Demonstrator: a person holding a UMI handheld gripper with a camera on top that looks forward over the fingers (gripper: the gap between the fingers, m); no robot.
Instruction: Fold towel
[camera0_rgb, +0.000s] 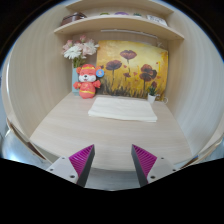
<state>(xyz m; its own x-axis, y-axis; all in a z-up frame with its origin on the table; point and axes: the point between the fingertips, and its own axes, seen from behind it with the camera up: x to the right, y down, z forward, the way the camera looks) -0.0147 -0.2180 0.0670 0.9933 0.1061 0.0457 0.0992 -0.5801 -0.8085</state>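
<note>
A folded white towel (124, 109) lies flat on the light wooden table (70, 130), well beyond my fingers and close to the back wall. My gripper (114, 160) is open and empty, its two magenta pads (82, 158) spread apart above the table's near part. Nothing stands between the fingers.
A small red and white figurine (87, 81) stands at the back left of the towel, with pale flowers (80, 50) behind it. A poppy painting (135, 67) leans on the back wall. A wooden shelf (120, 24) with objects hangs above. Curved side walls enclose the table.
</note>
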